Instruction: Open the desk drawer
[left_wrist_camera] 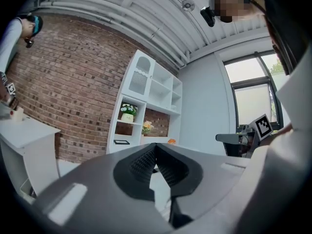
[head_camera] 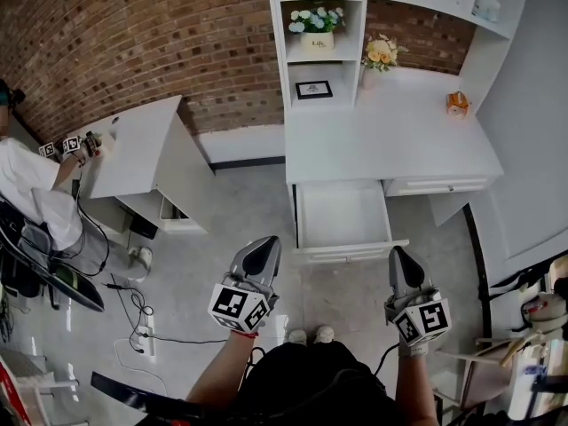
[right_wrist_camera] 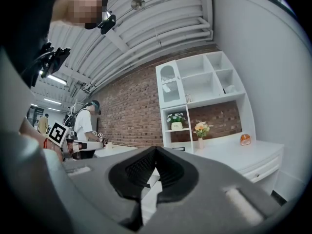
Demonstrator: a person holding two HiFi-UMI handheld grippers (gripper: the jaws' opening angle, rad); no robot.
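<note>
The white desk [head_camera: 390,140] stands against the brick wall. Its left drawer [head_camera: 342,218] is pulled out toward me and looks empty, its front panel [head_camera: 351,252] nearest my feet. A second drawer [head_camera: 435,186] to its right is closed. My left gripper [head_camera: 262,251] hovers left of the open drawer's front, its jaws together with nothing between them. My right gripper [head_camera: 401,257] hangs just right of the drawer's front corner, also shut and holding nothing. In the left gripper view my left gripper [left_wrist_camera: 155,147] has its tips meeting. My right gripper [right_wrist_camera: 156,150] looks the same in the right gripper view.
A shelf unit [head_camera: 318,43] on the desk holds a flower pot [head_camera: 317,25] and a small picture frame [head_camera: 313,89]. A vase [head_camera: 380,56] and an orange object [head_camera: 457,103] sit on the desktop. Another white desk [head_camera: 133,149] with a person [head_camera: 27,185] is at left; cables [head_camera: 133,309] lie on the floor.
</note>
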